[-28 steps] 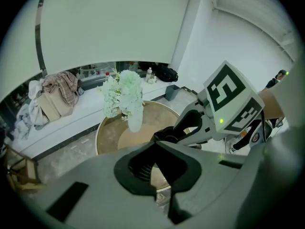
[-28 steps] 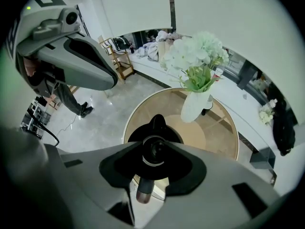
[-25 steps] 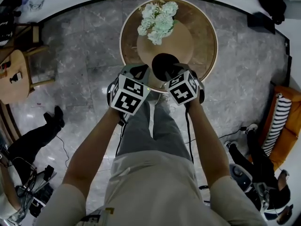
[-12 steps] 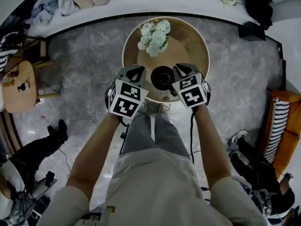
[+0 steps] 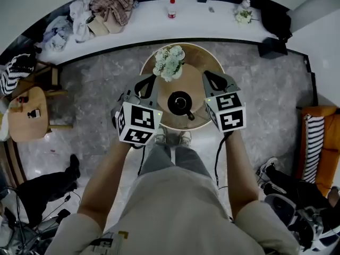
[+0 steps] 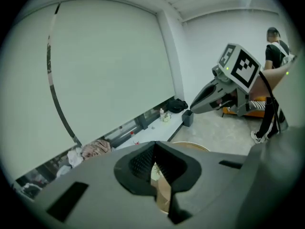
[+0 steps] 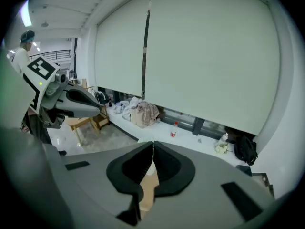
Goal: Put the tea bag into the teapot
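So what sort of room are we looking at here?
Probably a lounge or living room: a round wooden table carrying a black teapot and flowers, an orange sofa with a striped cushion, and a long white window ledge with clothes piled on it.

the teapot (image 5: 179,103) is too small and dark to show its inside

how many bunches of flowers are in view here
2. One pale green-white bunch stands on the round wooden table, behind the black teapot. A smaller white bunch sits on the white ledge along the wall. Others may be hidden.
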A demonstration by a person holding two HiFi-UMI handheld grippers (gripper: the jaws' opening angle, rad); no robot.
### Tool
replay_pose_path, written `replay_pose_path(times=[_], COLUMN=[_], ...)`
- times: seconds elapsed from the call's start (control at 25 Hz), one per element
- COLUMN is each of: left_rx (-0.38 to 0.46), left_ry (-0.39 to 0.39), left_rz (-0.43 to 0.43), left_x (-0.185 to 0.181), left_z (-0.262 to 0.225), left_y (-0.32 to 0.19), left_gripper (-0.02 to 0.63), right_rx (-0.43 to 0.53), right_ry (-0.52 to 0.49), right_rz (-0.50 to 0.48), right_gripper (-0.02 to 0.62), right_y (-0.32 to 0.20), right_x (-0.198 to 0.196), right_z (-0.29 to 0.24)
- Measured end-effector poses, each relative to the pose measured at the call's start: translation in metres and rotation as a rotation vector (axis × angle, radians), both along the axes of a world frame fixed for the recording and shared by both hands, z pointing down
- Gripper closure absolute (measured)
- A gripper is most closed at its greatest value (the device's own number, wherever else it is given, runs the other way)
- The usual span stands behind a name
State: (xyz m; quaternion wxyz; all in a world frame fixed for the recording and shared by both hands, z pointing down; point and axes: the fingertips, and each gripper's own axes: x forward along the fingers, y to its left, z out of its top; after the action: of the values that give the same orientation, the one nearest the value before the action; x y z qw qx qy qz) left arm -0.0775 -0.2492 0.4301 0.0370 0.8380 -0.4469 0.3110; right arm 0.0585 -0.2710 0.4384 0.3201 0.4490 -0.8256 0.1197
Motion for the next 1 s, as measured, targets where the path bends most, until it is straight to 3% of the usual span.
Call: replay_pose_path(times=[0.12,0.64,1.0], left_rx=[0.072,0.327,0.451], left_ry=[-0.008,0.18,0.289], left_rz=[0.025,0.023,0.007], left_x=[0.007,0.007,-0.005], left_z=[-0.036,-0.213,-0.292], left_y=[0.003,0.034,0.061], left_gripper=[0.598,0.598,0.598], right_rx=[0.084,0.51,0.694], right_ry=[-0.036,-0.195,-0.264], right_rz=[0.021,0.003,-0.037], right_gripper=[0.584,0.588,0.588], right_y=[0.003,0.054,0.097], right_x=[0.009,0.017,0.019], right_z=[-0.047,-0.258,-0.338])
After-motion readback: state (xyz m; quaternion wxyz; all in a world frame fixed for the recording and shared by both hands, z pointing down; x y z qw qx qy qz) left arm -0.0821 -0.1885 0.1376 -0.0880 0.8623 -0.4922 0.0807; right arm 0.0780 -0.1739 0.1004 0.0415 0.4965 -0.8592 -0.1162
